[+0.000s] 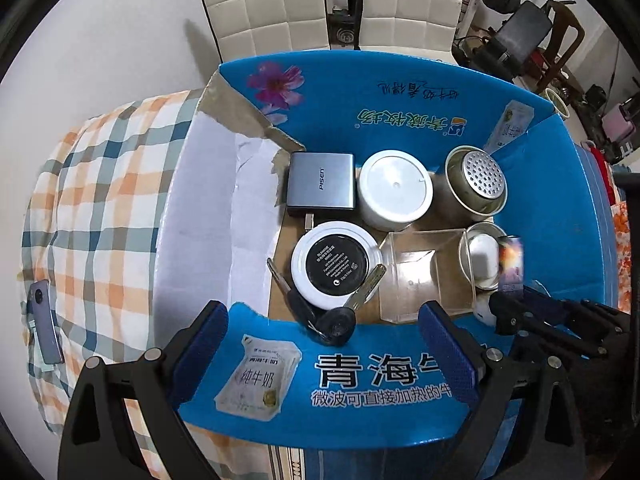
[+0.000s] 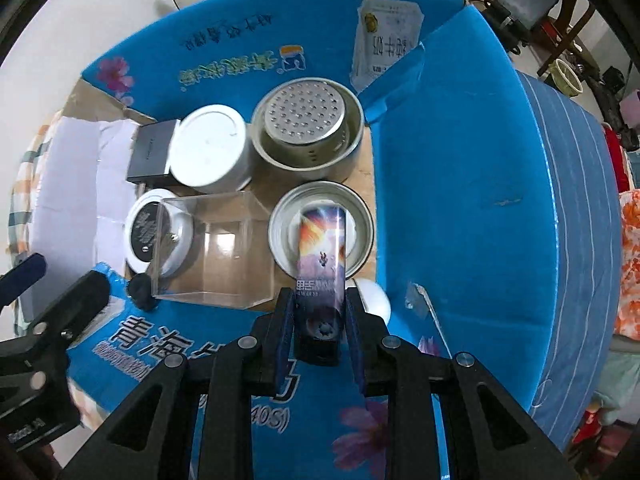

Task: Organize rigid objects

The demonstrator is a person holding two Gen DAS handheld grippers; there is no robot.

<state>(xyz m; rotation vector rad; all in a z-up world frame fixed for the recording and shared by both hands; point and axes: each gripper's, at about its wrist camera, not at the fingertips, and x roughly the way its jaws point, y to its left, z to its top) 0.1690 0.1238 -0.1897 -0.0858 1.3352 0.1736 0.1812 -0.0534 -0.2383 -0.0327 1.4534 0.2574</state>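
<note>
An open blue cardboard box (image 1: 400, 92) (image 2: 460, 184) holds a grey PISEN charger (image 1: 321, 185), a white round jar (image 1: 394, 194), a metal strainer tin (image 1: 478, 184) (image 2: 308, 132), a white compact with a black label (image 1: 335, 266), keys (image 1: 340, 320), a clear plastic box (image 1: 424, 276) (image 2: 216, 252) and a small metal tin (image 2: 320, 228). My right gripper (image 2: 320, 320) is shut on a printed lighter-like stick (image 2: 322, 252) (image 1: 511, 260), held over the small tin. My left gripper (image 1: 322, 344) is open and empty above the box's near flap.
The box sits on a checked cloth (image 1: 96, 200) with a phone (image 1: 46, 322) at its left. White chairs (image 1: 272, 4) stand behind. A blue striped cloth (image 2: 576, 200) lies right of the box. A white round object (image 2: 374, 296) lies by the right gripper.
</note>
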